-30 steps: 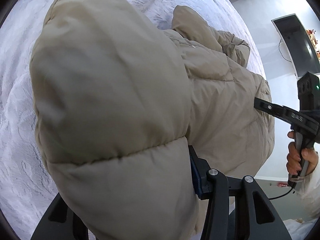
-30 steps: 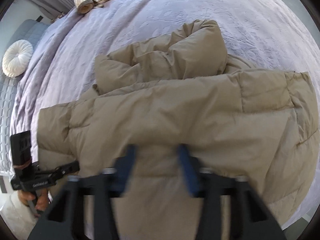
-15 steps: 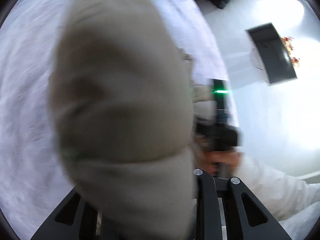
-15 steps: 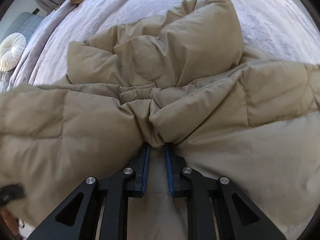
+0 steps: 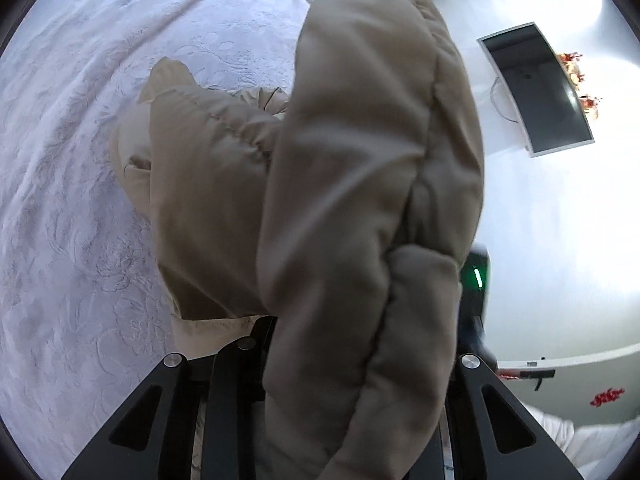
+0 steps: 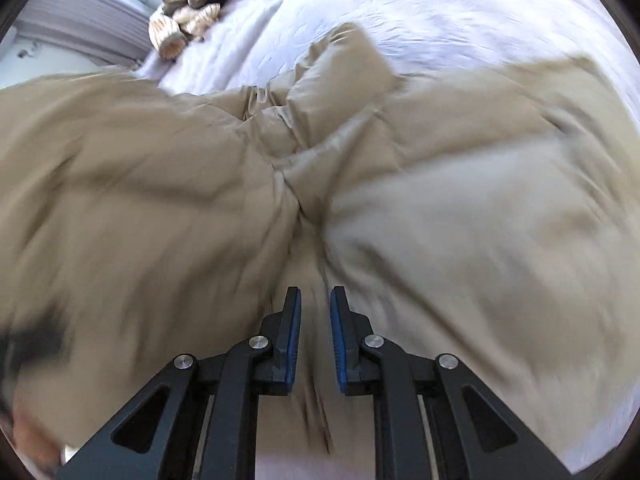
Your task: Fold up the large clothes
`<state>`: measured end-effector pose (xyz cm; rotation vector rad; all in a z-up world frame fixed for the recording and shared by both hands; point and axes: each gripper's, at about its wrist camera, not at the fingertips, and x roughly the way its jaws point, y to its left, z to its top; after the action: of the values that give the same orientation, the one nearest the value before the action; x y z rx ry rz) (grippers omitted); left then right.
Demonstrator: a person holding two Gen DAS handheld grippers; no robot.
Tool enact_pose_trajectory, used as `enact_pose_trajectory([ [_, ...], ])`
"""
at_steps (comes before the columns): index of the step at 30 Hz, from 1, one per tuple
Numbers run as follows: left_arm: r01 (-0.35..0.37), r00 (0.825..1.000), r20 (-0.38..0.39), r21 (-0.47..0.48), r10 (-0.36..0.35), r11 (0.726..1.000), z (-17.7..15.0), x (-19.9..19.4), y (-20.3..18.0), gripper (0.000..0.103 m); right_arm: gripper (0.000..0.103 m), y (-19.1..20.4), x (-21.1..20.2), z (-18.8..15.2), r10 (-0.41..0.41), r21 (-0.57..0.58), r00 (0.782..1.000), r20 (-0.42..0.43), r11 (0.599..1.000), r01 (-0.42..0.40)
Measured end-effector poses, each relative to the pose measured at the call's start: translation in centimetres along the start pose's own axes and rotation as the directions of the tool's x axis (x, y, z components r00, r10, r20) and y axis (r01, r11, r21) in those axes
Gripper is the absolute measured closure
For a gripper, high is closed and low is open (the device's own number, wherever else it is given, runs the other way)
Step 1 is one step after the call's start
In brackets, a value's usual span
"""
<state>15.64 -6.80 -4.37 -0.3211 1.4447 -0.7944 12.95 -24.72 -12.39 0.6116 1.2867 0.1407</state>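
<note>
Both grippers clamp the coat (image 5: 372,184): left gripper (image 5: 360,360) lifts a puffy fold (fingers buried), right gripper (image 6: 315,320) pinches a gathered crease over the bed (image 6: 460,12).

A puffy tan jacket (image 6: 168,208) is seen spread wide across the pale lilac bed (image 6: 460,12), blurred at both sides. The right tongs (image 6: 315,312) are closed on a gathered fold of it, the blue pads (image 6: 295,332) pinching fabric that bunches into creases just ahead. A heap of striped beige clothing (image 6: 188,12) is spotted far up the bed.
</note>
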Motion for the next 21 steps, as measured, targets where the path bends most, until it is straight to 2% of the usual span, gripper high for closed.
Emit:
enact_pose_trajectory([
  [5,-0.084,0.995,-0.046,0.004,0.084,0.996,2.1,2.1,-4.4,0.075,0.086,-4.1,-2.4,-5.4,0.025,0.100,1.000,-0.011,0.995,-0.024],
  [10,-0.082,0.990,-0.109,0.063,0.089,0.995,2.7,5.8,-8.6,0.074,0.086,-7.5,-1.3,-7.8,0.096,0.215,0.995,-0.014,0.972,-0.091],
  [11,-0.074,0.988,-0.129,0.086,0.084,0.994,2.8,6.9,-9.6,0.069,0.086,-7.8,-0.9,-7.9,0.101,0.217,0.995,-0.013,0.971,-0.096],
  [13,-0.032,0.985,-0.164,0.094,0.047,0.995,3.0,8.9,-10.6,0.061,0.086,-8.5,-0.2,-7.8,0.119,0.225,0.993,-0.016,0.968,-0.112],
  [14,0.007,0.982,-0.188,0.092,0.011,0.996,3.1,10.2,-11.0,0.052,0.086,-8.9,0.1,-7.8,0.138,0.238,0.990,-0.014,0.962,-0.131],
  [17,0.101,0.969,-0.235,0.086,-0.078,0.991,3.5,13.2,-11.7,0.039,0.086,-9.9,0.2,-7.8,0.191,0.262,0.982,-0.001,0.947,-0.184],
  [18,0.142,0.961,-0.251,0.072,-0.119,0.987,3.7,14.3,-11.8,0.030,0.086,-10.3,-0.1,-7.9,0.206,0.265,0.979,0.004,0.943,-0.200],
  [21,0.232,0.936,-0.276,0.019,-0.218,0.972,4.3,16.5,-11.7,0.027,0.086,-12.1,-1.8,-8.7,0.232,0.282,0.972,0.030,0.931,-0.231],
])
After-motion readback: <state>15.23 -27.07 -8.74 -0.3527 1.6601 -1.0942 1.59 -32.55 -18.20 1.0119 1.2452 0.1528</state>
